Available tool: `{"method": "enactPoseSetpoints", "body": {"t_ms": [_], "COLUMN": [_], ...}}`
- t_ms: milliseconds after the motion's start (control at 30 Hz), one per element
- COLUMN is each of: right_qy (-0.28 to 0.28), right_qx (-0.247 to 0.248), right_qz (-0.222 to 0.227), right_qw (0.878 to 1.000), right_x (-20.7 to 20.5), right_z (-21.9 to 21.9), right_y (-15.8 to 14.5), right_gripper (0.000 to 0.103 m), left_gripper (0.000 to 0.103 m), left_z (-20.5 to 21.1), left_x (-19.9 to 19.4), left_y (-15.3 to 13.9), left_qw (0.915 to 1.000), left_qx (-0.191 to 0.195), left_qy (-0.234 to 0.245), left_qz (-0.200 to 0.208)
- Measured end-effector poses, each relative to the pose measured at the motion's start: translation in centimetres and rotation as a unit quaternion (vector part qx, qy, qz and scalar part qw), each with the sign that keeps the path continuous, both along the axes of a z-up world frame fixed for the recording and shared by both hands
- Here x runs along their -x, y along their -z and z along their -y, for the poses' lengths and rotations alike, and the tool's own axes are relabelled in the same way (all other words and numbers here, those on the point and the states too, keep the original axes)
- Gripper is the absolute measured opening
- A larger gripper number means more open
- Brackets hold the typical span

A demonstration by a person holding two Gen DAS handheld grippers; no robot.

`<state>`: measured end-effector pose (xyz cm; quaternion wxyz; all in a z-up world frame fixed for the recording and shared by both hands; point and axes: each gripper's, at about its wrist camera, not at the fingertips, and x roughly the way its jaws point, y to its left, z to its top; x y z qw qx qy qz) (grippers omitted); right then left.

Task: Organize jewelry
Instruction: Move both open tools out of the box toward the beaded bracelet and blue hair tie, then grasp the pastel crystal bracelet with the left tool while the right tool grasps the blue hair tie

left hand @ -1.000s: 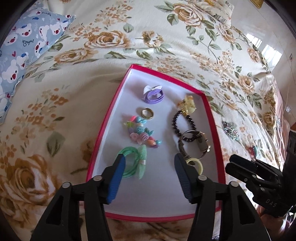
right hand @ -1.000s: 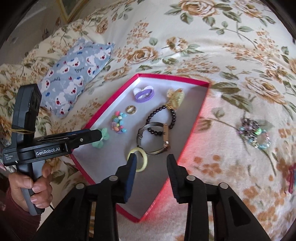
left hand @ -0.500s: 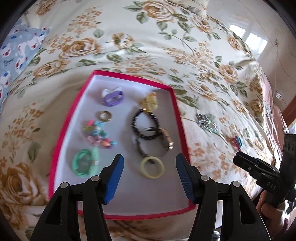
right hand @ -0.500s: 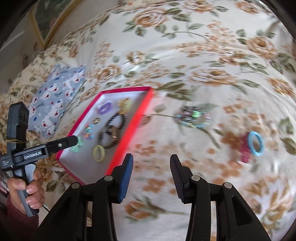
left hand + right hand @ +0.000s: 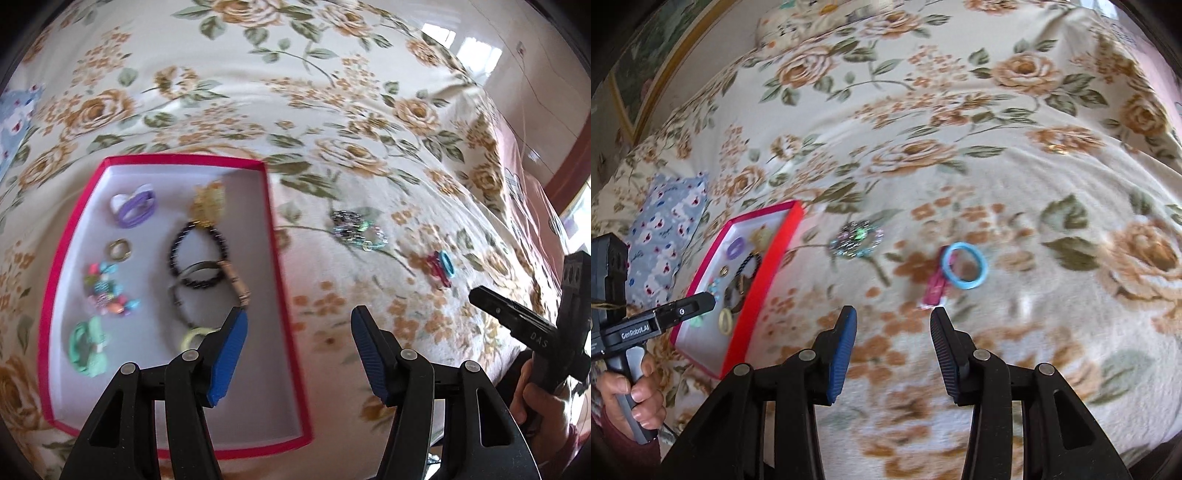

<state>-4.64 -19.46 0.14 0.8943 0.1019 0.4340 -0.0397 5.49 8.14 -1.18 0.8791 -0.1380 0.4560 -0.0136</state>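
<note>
On the bed [image 5: 997,177], right of the red tray [image 5: 280,295], 3 loose pcs wait: beaded bracelet [image 5: 856,239], blue ring [image 5: 964,265], pink clip [image 5: 934,288]. Both tools are empty w/ jaws apart: right tool [image 5: 893,347] hangs near the ring and clip, left tool [image 5: 295,350] over the tray's edge. Step looks like reaching for a stray; next needs lowering, closing, carrying to the tray. Left view shows the tray's sorted contents clearly; right view shows ring and clip better.
</note>
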Motion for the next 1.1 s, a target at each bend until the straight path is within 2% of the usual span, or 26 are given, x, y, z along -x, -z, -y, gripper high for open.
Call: {"method": "enactPoseSetpoints", "body": {"t_ms": [267,600,767,867,967,1067,1100], "right_qy": [0.022,0.035,0.037,0.037,0.034,0.027,0.025], "right_qx": [-0.003,-0.002,0.010,0.016,0.027,0.043,0.050], "right_qz": [-0.003,-0.015,-0.028,-0.039,-0.045,-0.048,-0.049], "right_qw": [1.000,0.999,0.999,0.998,0.998,0.998,0.997], "right_x": [-0.5,-2.6,-3.9,-4.5,-4.9,-5.3,-5.4], "right_z": [2.8,5.0,5.6,5.8,5.7,5.3,5.1], "right_y": [0.2,1.2,2.0,2.8,3.3,3.6,3.7], "right_gripper": [0.043,0.042,0.042,0.042,0.038,0.034,0.029], "left_gripper": [0.058,0.056,0.050,0.043,0.038,0.035,0.027], "left_z": [3.3,4.9,5.4,5.8,6.3,6.8,6.9], "left_x": [-3.4,-9.7,-13.8,-15.8,-17.5,-18.4,-18.5], "left_y": [0.8,2.7,4.7,6.2,7.6,8.3,8.3], "left_qw": [0.9992,0.9982,0.9963,0.9946,0.9928,0.9920,0.9921], "left_qx": [-0.011,-0.023,-0.046,-0.056,-0.059,-0.066,-0.066], "left_qy": [0.038,0.052,0.060,0.064,0.072,0.078,0.079], "left_qz": [-0.006,-0.019,-0.041,-0.059,-0.076,-0.075,-0.072]}}
